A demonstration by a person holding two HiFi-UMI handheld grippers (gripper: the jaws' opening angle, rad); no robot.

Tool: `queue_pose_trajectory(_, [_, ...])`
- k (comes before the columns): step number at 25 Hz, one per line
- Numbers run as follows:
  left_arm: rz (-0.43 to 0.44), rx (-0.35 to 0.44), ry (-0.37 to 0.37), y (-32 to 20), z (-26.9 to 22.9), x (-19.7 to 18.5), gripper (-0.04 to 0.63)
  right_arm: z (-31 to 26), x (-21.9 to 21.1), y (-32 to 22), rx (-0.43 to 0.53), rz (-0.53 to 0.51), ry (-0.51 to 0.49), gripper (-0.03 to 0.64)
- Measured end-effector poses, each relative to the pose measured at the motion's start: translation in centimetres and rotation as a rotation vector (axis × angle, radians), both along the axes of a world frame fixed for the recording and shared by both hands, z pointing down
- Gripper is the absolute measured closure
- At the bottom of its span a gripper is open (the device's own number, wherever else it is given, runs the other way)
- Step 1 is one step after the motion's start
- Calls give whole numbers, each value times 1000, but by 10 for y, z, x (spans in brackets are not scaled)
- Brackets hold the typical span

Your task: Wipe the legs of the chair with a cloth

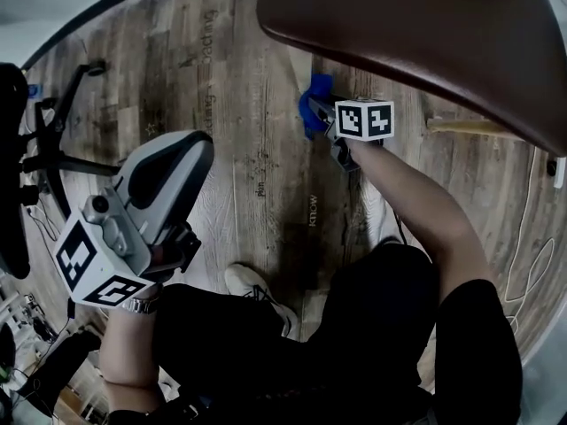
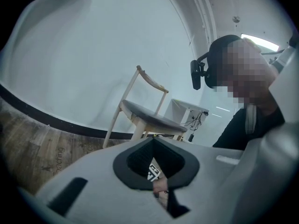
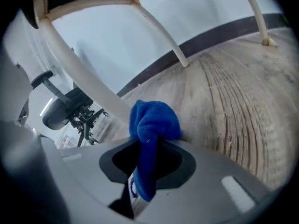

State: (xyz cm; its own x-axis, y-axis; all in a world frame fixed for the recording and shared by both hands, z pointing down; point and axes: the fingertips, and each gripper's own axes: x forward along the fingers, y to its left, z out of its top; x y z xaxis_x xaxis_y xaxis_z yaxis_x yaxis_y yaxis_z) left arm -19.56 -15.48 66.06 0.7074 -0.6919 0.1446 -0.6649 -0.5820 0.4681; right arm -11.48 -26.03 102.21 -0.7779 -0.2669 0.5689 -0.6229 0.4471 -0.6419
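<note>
Wood-plank floor (image 1: pixel 248 78) spreads beneath the chair (image 1: pixel 425 34). The right gripper (image 3: pixel 148 169) has its fingers clamped on the blue cloth (image 3: pixel 154 120), apparently touching a pale leg (image 3: pixel 88 78). Wiping looks underway, with other legs probably left. The left gripper (image 1: pixel 190 153), fingers closed and empty, hangs aside.

A black office-chair base (image 1: pixel 55 140) stands on the plank floor (image 1: pixel 230 87) at left. A white shoe (image 1: pixel 257 292) rests nearer. A white desk (image 2: pixel 189 107) with hanging cables (image 2: pixel 198 121) stands by the pale wall (image 2: pixel 93 45), which has a dark baseboard (image 2: pixel 42 118).
</note>
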Motion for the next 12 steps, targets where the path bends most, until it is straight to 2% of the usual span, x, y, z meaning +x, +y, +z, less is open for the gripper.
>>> queue_pose_trajectory(3, [-1,12,6,2,-6,0,597,11,3,1,-59,16,-7,532])
queue_pose_trajectory(9, [5,41,9,10,-8,2,597,-5,5,3,-51,1,-62,531])
queue_pose_trajectory(12, [17,52,24,9,-13,9,597,-38,3,3,-17,-19,-125,531])
